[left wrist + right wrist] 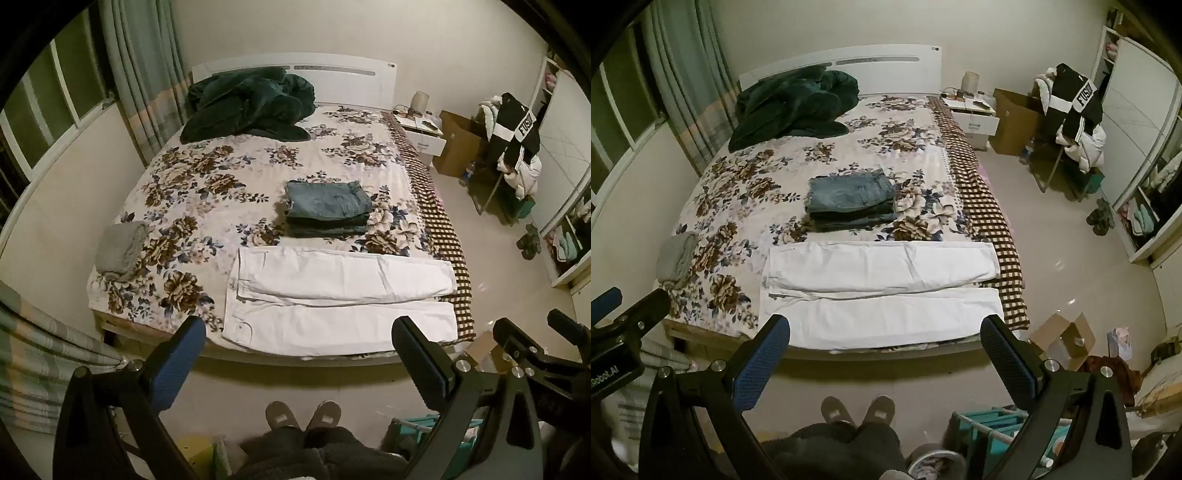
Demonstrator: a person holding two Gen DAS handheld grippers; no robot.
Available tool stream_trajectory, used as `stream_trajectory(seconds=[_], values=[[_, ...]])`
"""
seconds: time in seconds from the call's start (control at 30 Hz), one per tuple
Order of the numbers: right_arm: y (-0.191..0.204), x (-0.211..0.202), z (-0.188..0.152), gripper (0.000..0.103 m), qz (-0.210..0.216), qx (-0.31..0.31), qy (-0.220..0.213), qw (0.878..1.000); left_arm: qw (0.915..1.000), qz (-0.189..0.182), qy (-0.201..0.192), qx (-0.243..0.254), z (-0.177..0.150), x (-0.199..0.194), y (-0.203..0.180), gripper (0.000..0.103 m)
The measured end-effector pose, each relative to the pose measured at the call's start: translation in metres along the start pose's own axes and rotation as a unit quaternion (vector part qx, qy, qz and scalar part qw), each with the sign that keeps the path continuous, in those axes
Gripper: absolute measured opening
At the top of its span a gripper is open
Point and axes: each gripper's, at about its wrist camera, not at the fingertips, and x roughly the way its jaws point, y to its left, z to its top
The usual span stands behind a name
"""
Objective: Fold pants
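Observation:
White pants (340, 295) (882, 291) lie flat across the near edge of the bed, waist to the left and both legs stretched side by side to the right. Behind them sits a stack of folded jeans (327, 208) (851, 199). My left gripper (299, 336) hangs open above the floor in front of the bed, short of the pants, nothing between its fingers. My right gripper (886, 334) is likewise open and empty, held back from the bed's near edge. The right gripper's body shows at the right edge of the left wrist view.
The floral bedspread (207, 184) carries a dark green quilt (247, 105) near the headboard and a grey folded cloth (122, 247) at the left. A person's slippered feet (303, 413) stand before the bed. Cardboard boxes (1063, 339), a teal rack (993, 424) and a clothes-laden chair (1075, 110) crowd the right.

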Motion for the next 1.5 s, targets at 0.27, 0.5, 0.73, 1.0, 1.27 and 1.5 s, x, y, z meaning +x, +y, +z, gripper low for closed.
stream_trajectory(seconds=[0.27,0.5,0.73,1.0,1.27,1.5], values=[[0.002,-0.002,0.000,0.103,0.004,0.000,0.004,1.000,1.0000,-0.005,0.000,0.001,0.001,0.000,0.004,0.103],[0.008,-0.002,-0.001,0.103,0.005,-0.001,0.005,1.000,1.0000,0.003,-0.004,0.005,0.000,0.000,0.001,0.103],[0.006,0.001,-0.003,0.103,0.008,-0.002,0.007,1.000,0.9999,0.008,-0.005,0.005,-0.003,0.002,0.013,0.103],[0.015,0.008,-0.009,0.103,0.012,-0.005,0.012,1.000,0.9999,0.008,-0.005,0.005,0.001,0.000,0.027,0.103],[0.015,0.009,-0.008,0.103,0.011,-0.007,0.012,1.000,0.9999,0.010,-0.005,0.006,0.002,-0.001,0.024,0.103],[0.017,0.010,-0.010,0.103,0.009,-0.009,0.014,1.000,0.9999,0.011,-0.005,0.006,0.002,-0.001,0.025,0.103]])
